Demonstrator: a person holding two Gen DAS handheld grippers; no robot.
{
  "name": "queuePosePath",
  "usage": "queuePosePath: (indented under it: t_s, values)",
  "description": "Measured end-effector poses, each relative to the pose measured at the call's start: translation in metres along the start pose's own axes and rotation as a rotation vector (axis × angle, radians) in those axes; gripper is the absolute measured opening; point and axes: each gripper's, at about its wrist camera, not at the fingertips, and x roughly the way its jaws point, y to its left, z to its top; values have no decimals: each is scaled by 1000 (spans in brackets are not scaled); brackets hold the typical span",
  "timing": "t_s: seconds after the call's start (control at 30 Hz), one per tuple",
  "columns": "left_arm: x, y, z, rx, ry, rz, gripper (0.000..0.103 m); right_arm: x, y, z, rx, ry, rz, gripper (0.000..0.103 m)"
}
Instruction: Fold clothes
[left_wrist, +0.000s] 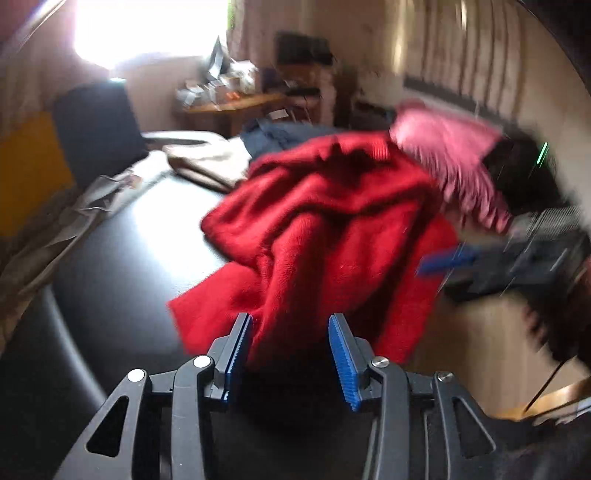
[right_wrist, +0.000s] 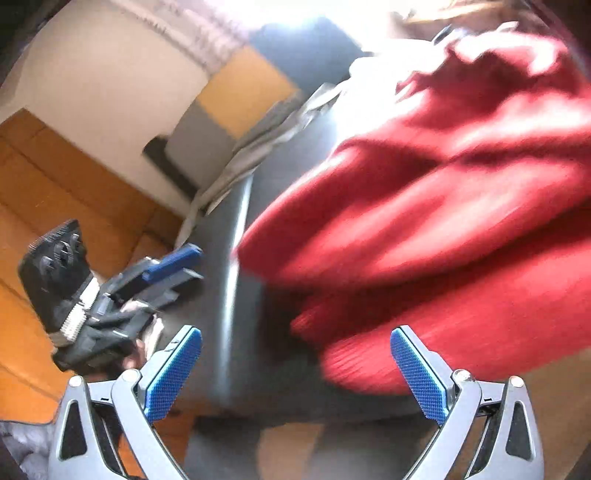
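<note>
the red sweater (left_wrist: 325, 229) lies in a loose, rumpled heap on the dark bench (left_wrist: 122, 280), with one edge spilling over the near rim towards the wooden floor (right_wrist: 48, 192). it is not yet folded: ridges and creases run across it and no clean edge is laid out, so the job looks to be at its start for this garment.

the left gripper (left_wrist: 291, 332) points down at the near edge of the heap. its blue fingers (left_wrist: 341, 354) stand apart with red cloth showing between them, but the pads do not press on it, so it holds nothing. that open stance beside the hanging edge suits either letting the cloth drop or reaching for a fresh hold; which of the two cannot be told.

the right gripper (right_wrist: 295, 369) also has its fingers spread wide and empty, hovering over the bench rim just beside the ribbed hem of the sweater (right_wrist: 362, 354). from there a hem corner is probably the easiest thing to pinch.

behind the red heap a pink garment (left_wrist: 447, 158) and a blue one (left_wrist: 280, 134) wait further back on the bench, along with a beige folded piece (left_wrist: 207, 162) off to the side. the pictures are blurred, so fine detail of the cloth is uncertain.
</note>
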Motion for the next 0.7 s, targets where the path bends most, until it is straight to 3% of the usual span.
queuePosePath:
  t_s: [0.17,0.2,0.23,0.33,0.4,0.47,0.57,0.7]
  values:
    - [51,12,-4,1,104,14,41,-18,-9,55,-94,-107,-185,103]
    - [54,13,-7,-10,102,2,30,-20,-10,67,-117,-127,-229,103]
    - [52,16,-11,-49,84,-24,7,-20,-12,79,-137,-146,-276,103]
    - [37,31,-25,-200,27,-92,6,0,-26,117,-131,-179,-447,103]
    - [19,44,-40,-330,-29,-141,6,34,-42,135,-100,-94,-503,103]
    - [0,58,-55,-459,-84,-189,6,64,-52,143,-22,-8,-429,103]
    - [-32,70,-81,-579,-143,-222,5,98,-30,137,-18,28,-271,103]
    - [-85,83,-118,-685,-224,-179,4,147,20,109,-57,73,-141,103]
